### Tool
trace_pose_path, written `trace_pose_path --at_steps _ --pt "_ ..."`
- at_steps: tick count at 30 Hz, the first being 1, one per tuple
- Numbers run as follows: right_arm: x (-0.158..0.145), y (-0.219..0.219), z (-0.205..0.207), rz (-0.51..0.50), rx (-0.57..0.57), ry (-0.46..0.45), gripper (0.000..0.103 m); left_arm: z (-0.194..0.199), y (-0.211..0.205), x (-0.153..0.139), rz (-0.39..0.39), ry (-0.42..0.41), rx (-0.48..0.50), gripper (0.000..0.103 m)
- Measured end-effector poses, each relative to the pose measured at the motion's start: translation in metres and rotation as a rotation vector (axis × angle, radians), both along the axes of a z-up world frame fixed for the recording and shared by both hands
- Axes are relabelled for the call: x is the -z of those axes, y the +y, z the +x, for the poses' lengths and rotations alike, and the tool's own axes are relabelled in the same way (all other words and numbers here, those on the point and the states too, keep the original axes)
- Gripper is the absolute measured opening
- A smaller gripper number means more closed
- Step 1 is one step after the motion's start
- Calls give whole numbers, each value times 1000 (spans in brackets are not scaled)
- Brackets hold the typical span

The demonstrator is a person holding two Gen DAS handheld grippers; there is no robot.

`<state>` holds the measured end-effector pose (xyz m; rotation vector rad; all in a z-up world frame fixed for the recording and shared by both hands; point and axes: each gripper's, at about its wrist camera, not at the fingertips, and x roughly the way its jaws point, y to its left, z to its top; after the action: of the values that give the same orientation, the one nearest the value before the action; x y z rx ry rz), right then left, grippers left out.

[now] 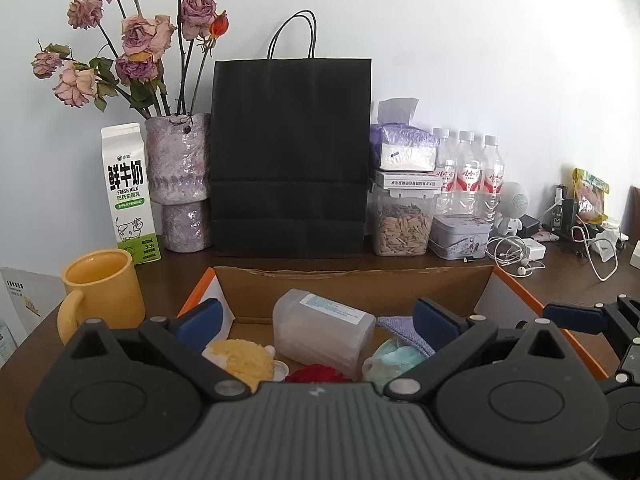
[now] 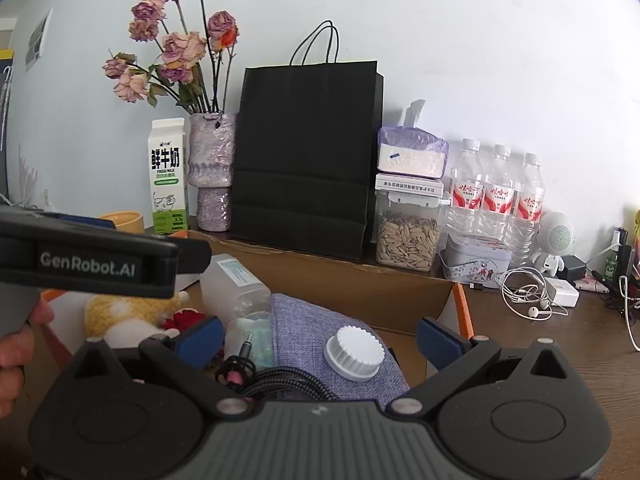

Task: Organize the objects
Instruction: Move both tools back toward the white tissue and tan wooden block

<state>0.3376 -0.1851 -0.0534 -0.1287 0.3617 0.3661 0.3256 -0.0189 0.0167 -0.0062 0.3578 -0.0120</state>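
Observation:
An open cardboard box (image 1: 352, 288) with an orange rim sits on the wooden desk and holds loose items. My left gripper (image 1: 318, 322) hovers open over it, above a translucent plastic container (image 1: 324, 328), a yellow fluffy toy (image 1: 240, 360), a red flower (image 1: 316, 374) and a teal packet (image 1: 394, 362). My right gripper (image 2: 320, 340) is open too, above a purple cloth pouch (image 2: 304, 324) with a white round cap (image 2: 354, 354) on it and a black braided cable (image 2: 280, 380). Nothing is gripped by either. The left gripper's body (image 2: 100, 258) and a hand (image 2: 16, 344) show at the left of the right wrist view.
Behind the box stand a black paper bag (image 1: 290, 152), a milk carton (image 1: 130, 192), a vase of dried roses (image 1: 180, 180), a seed jar (image 1: 402, 226), water bottles (image 1: 468, 176) and a tin (image 1: 460, 238). A yellow mug (image 1: 102, 292) is at the left, tangled earphones (image 1: 516, 256) at the right.

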Motion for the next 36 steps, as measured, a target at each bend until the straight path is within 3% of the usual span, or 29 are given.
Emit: trace_pose_path --at_steps 7,17,27,32,36 --pt "-2 2 -22 -40 -25 -37 103 -26 11 -2 8 -76 4 103" --pt "4 -1 -56 -80 -42 -39 103 -67 29 11 39 -79 -28 103" --pt "17 -10 -100 -110 -31 -18 103 -114 52 28 12 17 -74 103" --pt "26 -15 -119 -132 -54 43 103 -132 59 37 17 78 -68 103" --pt "33 -20 -125 -104 -77 148 103 -141 63 40 15 117 -86 103"
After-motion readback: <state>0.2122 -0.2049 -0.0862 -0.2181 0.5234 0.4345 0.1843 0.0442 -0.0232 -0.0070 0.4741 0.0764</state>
